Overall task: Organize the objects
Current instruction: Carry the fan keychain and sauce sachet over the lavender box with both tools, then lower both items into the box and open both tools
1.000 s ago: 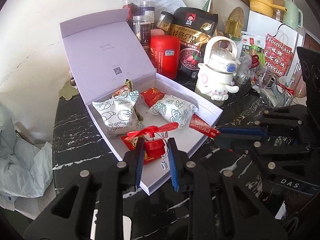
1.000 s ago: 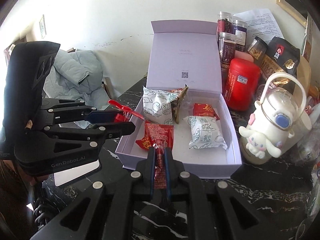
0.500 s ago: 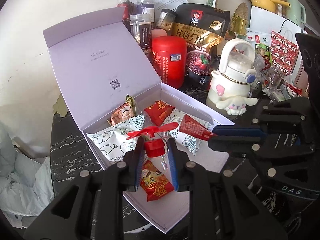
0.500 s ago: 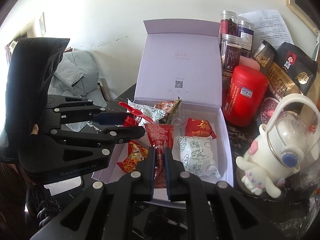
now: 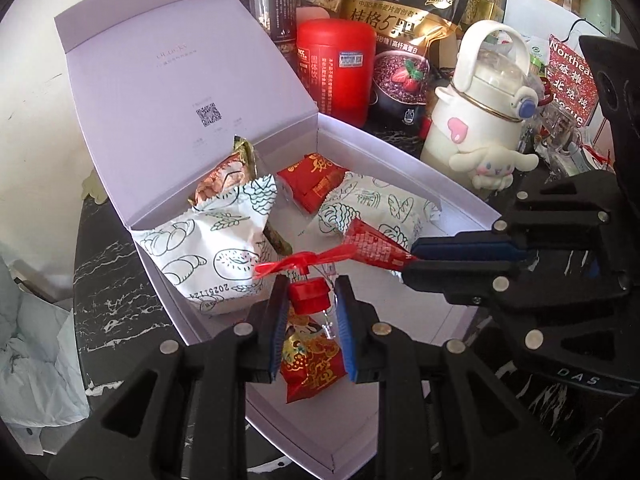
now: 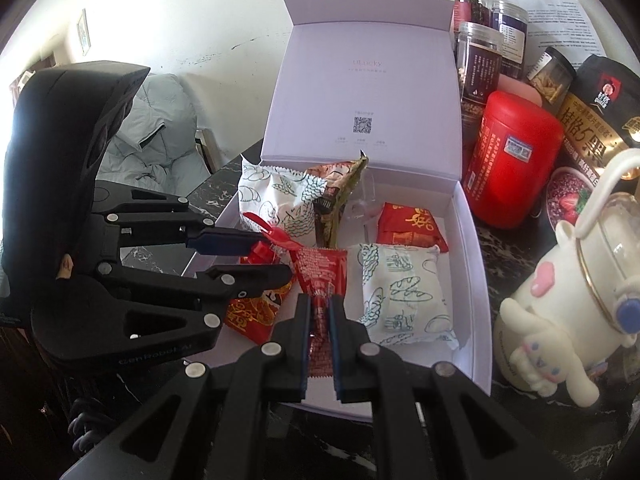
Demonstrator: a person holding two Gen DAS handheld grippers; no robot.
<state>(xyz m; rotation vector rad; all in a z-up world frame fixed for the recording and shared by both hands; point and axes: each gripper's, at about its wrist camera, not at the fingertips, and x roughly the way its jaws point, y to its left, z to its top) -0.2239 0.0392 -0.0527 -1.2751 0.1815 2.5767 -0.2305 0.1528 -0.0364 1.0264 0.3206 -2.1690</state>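
Observation:
An open lilac box (image 5: pixel 460 196) (image 6: pixel 468 240) holds two white bread packets (image 5: pixel 216 256) (image 6: pixel 400 292), red snack packs (image 5: pixel 316 188) (image 6: pixel 412 224) and a brown packet (image 5: pixel 224 176). My left gripper (image 5: pixel 309 300) (image 6: pixel 260 258) is shut on a small red toy fan (image 5: pixel 308 294) with a thin red propeller, above a red-gold pack (image 5: pixel 312 364). My right gripper (image 6: pixel 320 320) (image 5: pixel 408 260) is shut on a long red snack packet (image 6: pixel 320 276) (image 5: pixel 372 246), held over the box's middle. Both grippers hang close together inside the box's outline.
Behind the box stand a red canister (image 5: pixel 340 68) (image 6: pixel 512 160), spice jars (image 6: pixel 480 52) and a dark oat bag (image 5: pixel 400 32). A white cartoon-dog bottle (image 5: pixel 480 112) (image 6: pixel 572 300) stands right of the box. The tabletop is black marble (image 5: pixel 108 272). Grey cloth (image 6: pixel 156 132) lies at left.
Both grippers have moved forward and down over the box, each keeping its grip. The box and its packets now fill more of both views.

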